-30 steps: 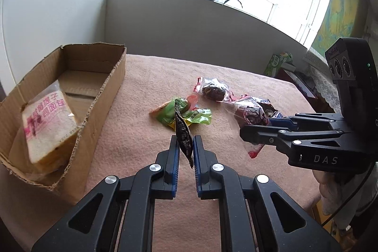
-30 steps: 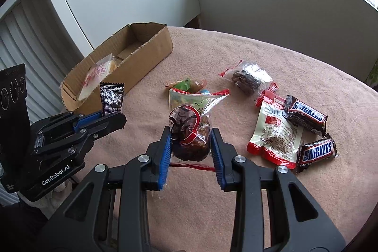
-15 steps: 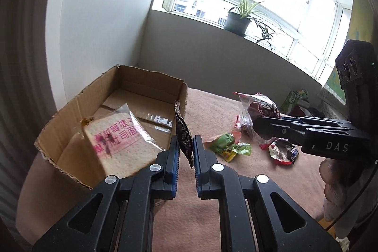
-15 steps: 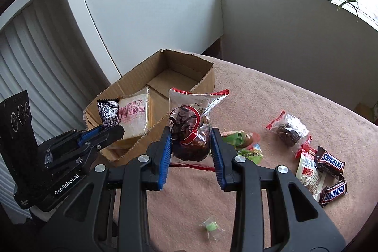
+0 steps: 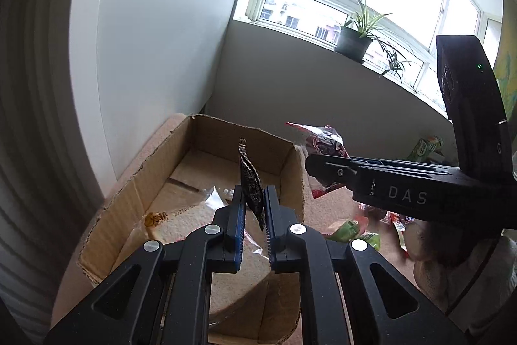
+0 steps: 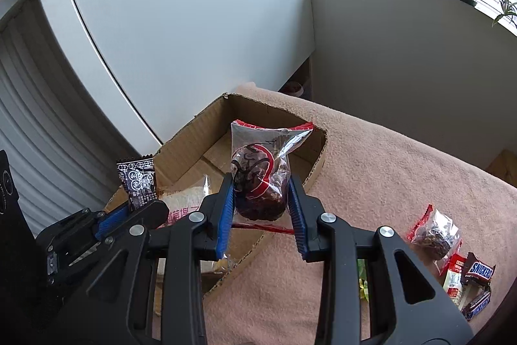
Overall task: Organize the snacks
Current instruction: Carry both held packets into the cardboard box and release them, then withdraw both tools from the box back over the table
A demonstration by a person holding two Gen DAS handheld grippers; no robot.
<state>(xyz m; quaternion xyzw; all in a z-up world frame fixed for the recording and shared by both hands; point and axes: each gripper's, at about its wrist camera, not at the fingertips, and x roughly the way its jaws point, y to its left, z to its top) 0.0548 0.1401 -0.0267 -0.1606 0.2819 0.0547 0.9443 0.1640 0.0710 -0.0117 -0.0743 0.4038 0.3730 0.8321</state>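
Observation:
An open cardboard box sits at the left end of the pink-covered table, with a wrapped bread slice lying inside. My left gripper is shut on a small black sachet, held edge-up over the box. My right gripper is shut on a clear bag with a dark cake, hovering above the box's right wall.
On the table to the right lie a second dark cake bag, Snickers bars, a red-and-white packet and green candies. A white panel and a grey wall stand behind the box. A potted plant sits on the windowsill.
Both grippers have swung left from the snack pile toward the cardboard box, carrying the sachet and the cake bag. The box now fills the space under both of them.

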